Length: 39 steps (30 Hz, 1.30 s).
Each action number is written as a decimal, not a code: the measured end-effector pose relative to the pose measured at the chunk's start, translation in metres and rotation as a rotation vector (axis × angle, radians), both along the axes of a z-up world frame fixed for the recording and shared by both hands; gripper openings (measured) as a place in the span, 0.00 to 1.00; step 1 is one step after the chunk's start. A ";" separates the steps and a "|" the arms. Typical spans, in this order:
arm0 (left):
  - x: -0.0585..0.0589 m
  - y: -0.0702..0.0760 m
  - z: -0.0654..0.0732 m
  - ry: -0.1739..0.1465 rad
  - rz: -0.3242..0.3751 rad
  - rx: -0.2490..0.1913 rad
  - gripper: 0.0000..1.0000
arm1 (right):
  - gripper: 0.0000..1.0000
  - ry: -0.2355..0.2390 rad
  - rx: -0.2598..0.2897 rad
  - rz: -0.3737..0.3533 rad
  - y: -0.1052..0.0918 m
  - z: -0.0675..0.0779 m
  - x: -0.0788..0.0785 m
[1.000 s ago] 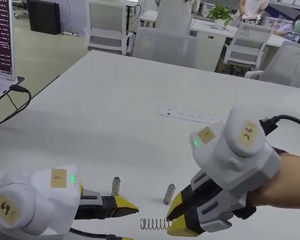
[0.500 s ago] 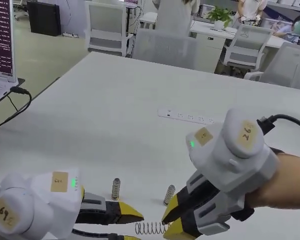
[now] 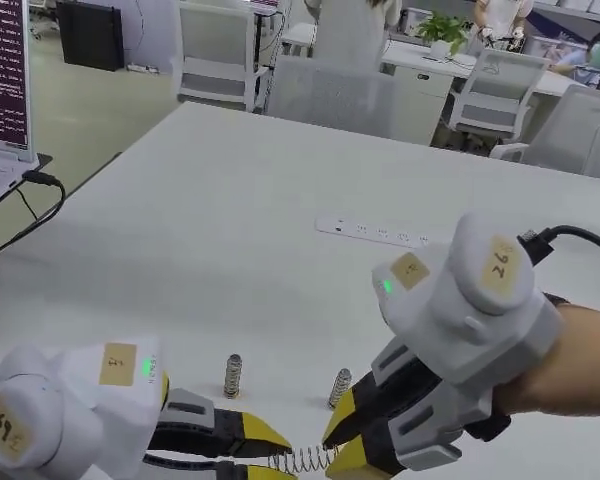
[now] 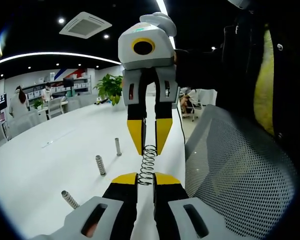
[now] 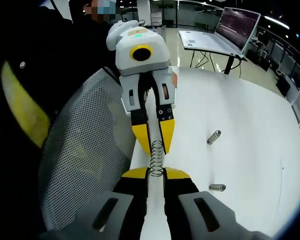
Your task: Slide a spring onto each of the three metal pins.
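One broad white counter (image 3: 280,200) lies under both claws. Facing tip to tip, the left claw (image 4: 145,178) and the right claw (image 5: 156,174) are each pinched closed on one end of a loose spring (image 4: 148,162), a thin bright wire coil bridging the gap between them. Just beyond the tips stand a spring-wrapped pin (image 3: 233,375) nearer the left claw, a second sprung pin (image 3: 338,388) nearer the right claw, and a bare pin (image 4: 118,146) beside the right claw.

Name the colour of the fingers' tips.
Yellow, on black fingers; clearest in the left gripper view.
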<state>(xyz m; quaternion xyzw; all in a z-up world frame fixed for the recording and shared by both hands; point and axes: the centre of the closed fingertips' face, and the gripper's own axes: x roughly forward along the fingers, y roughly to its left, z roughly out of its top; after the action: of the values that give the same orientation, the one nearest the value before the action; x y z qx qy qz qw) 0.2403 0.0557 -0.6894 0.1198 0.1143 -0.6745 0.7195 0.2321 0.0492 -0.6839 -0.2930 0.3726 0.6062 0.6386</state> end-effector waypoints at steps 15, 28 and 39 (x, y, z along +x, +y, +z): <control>0.000 0.000 0.003 0.012 -0.003 -0.013 0.02 | 0.09 0.007 0.080 -0.032 0.000 0.007 0.002; -0.001 -0.001 0.014 0.025 0.000 -0.057 0.02 | 0.11 0.047 0.201 -0.088 0.003 0.013 0.006; 0.000 -0.002 0.024 0.029 0.003 -0.088 0.02 | 0.10 0.074 0.290 -0.111 0.011 0.022 0.006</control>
<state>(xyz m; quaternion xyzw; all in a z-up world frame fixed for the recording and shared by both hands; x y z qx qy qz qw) 0.2400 0.0535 -0.6655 0.0779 0.0951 -0.6794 0.7234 0.2384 0.0602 -0.6623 -0.1543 0.3203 0.6279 0.6924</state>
